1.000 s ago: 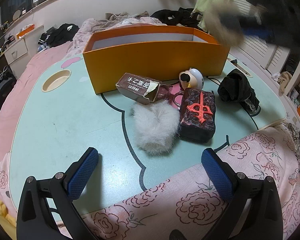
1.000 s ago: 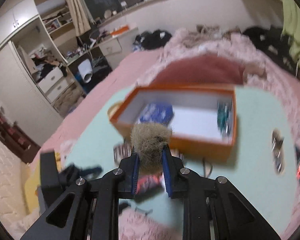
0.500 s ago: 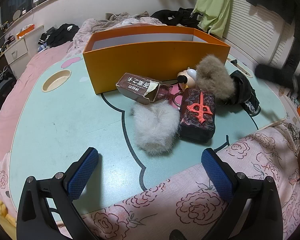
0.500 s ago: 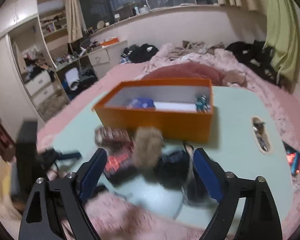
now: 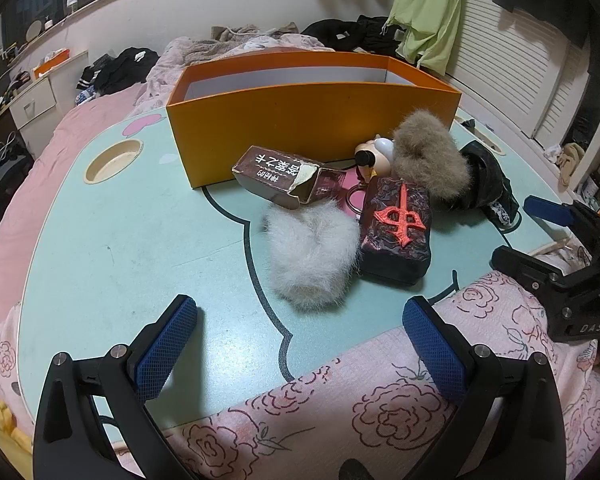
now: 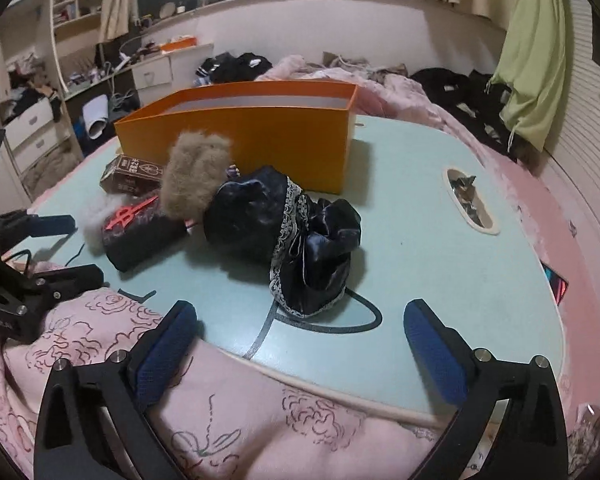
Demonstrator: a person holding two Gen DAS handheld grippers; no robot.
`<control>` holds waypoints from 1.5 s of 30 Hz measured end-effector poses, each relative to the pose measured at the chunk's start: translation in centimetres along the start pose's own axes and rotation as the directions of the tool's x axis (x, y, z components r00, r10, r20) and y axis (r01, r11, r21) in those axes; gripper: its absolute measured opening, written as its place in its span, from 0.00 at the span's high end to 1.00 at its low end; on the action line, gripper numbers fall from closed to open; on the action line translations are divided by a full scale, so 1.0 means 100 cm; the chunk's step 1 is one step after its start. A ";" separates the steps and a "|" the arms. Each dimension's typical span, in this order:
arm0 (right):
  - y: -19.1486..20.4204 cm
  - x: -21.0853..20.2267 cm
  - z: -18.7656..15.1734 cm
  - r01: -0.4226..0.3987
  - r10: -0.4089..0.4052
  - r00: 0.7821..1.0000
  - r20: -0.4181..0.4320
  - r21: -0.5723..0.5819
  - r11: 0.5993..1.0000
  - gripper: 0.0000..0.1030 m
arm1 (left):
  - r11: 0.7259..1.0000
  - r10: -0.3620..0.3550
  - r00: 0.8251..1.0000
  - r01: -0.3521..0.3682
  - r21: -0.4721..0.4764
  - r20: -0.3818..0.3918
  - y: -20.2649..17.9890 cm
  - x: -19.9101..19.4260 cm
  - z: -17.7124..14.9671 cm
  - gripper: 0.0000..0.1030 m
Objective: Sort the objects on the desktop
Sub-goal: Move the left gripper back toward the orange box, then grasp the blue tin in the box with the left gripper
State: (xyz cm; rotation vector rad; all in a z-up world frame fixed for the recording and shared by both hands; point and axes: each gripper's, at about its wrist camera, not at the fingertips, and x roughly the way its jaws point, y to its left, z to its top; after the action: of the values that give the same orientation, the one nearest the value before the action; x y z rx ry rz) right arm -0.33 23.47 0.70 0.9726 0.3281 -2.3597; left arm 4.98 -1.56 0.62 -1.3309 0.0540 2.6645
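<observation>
An orange box (image 5: 312, 120) stands open at the back of the mint table (image 5: 120, 248). In front of it lie a brown carton (image 5: 284, 176), a white fur ball (image 5: 308, 256), a dark pouch with a red character (image 5: 396, 232), a brown fur ball (image 5: 428, 156), a small round figurine (image 5: 376, 152) and a black satin bag (image 6: 284, 228). My left gripper (image 5: 300, 344) is open and empty at the near edge. My right gripper (image 6: 300, 344) is open and empty, just short of the black bag; it also shows in the left wrist view (image 5: 560, 248).
A pink floral quilt (image 5: 380, 400) covers the near table edge under both grippers. The table has a round cup recess (image 5: 114, 160) at left and an oval recess (image 6: 468, 200) at right. Bedding and clothes lie behind the box.
My right gripper held the brown fur ball above the box, then opened and let it go. The ball now rests on the table by the pouch, and the right gripper has pulled back low.
</observation>
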 end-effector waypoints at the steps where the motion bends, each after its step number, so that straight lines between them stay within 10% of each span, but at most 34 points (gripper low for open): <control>1: -0.001 0.000 -0.001 -0.006 0.006 1.000 0.013 -0.004 1.000 0.00 | 1.000 0.000 1.000 0.000 0.000 0.000 0.000 0.000 0.000 0.00; 25: 0.001 -0.001 -0.003 -0.023 0.024 0.999 0.041 -0.016 1.000 0.00 | 0.997 -0.047 0.996 0.051 -0.050 0.069 0.008 -0.022 0.004 0.00; 34: 0.001 -0.001 -0.003 -0.023 0.023 0.999 0.040 -0.016 1.000 0.00 | 0.999 -0.032 0.981 0.039 -0.033 0.190 0.021 -0.064 0.074 0.02; 45: 0.001 -0.002 -0.004 -0.024 0.024 0.999 0.041 -0.016 1.000 0.00 | 0.998 -0.058 0.988 0.054 -0.036 -0.140 0.030 0.028 0.184 0.37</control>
State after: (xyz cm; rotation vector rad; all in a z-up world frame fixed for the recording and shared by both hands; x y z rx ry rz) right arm 0.05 23.62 0.54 0.9145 0.3164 -2.3489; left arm -11.72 -2.26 9.35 -1.5065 -0.0087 2.5316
